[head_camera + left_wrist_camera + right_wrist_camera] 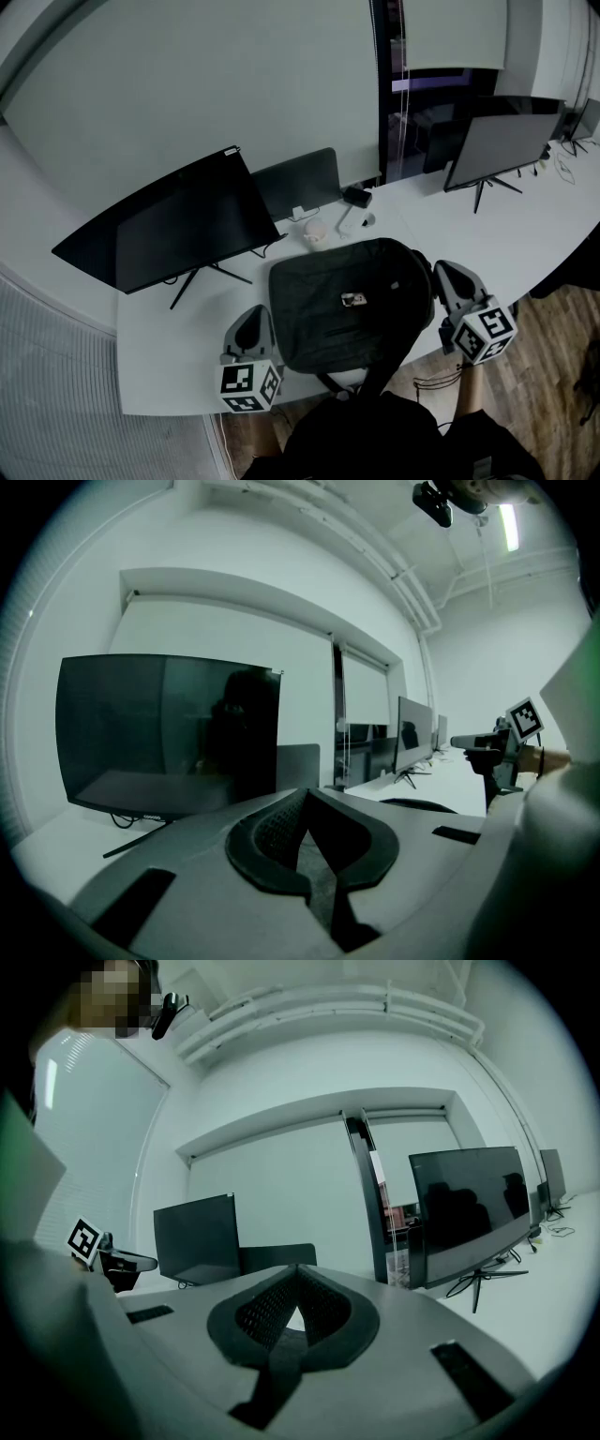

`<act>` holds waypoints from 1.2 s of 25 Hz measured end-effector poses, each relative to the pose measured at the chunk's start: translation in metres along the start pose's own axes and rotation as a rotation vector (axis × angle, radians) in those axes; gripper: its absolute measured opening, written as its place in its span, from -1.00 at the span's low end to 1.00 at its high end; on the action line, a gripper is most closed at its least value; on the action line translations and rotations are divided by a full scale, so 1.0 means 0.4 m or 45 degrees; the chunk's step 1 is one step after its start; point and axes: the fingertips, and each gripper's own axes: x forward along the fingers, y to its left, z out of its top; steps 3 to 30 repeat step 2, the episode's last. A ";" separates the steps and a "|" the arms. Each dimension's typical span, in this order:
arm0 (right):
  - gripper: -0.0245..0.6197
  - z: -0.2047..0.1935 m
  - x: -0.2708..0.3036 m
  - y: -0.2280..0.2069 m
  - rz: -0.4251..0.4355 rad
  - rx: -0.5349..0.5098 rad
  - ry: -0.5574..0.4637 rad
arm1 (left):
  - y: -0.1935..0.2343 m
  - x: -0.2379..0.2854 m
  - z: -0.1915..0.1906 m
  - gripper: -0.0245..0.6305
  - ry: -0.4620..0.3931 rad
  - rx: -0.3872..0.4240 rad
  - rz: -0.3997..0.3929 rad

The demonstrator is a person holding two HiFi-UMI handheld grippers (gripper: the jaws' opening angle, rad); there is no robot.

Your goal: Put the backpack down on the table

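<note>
White table (164, 352), backpack (319, 314) flat between left claw (251, 321) and right claw (447, 272), both pressed together

I count one black soft fabric backpack (352, 305) with one small pale tag (353, 299) on its top, and one long white curved table (164, 342). There are three flat black monitors on thin stands: a large one (169, 234), a smaller one (298, 183) and one further right (502, 145). A fourth dark screen (589, 117) shows only partly at the far edge. Two small things lie beyond the backpack, one white lump (314, 231) and one black block (356, 197). There are two grey hand-held tools, the left claw (251, 323) and the right claw (450, 279), with two marker cubes, one on each (250, 386) (486, 333).
</note>
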 end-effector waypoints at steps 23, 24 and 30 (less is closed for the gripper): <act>-0.88 0.003 0.003 0.005 0.017 0.028 -0.015 | -0.003 0.002 -0.003 -0.88 0.008 0.002 -0.007; -0.88 0.003 0.003 0.005 0.017 0.028 -0.015 | -0.003 0.002 -0.003 -0.88 0.008 0.002 -0.007; -0.88 0.003 0.003 0.005 0.017 0.028 -0.015 | -0.003 0.002 -0.003 -0.88 0.008 0.002 -0.007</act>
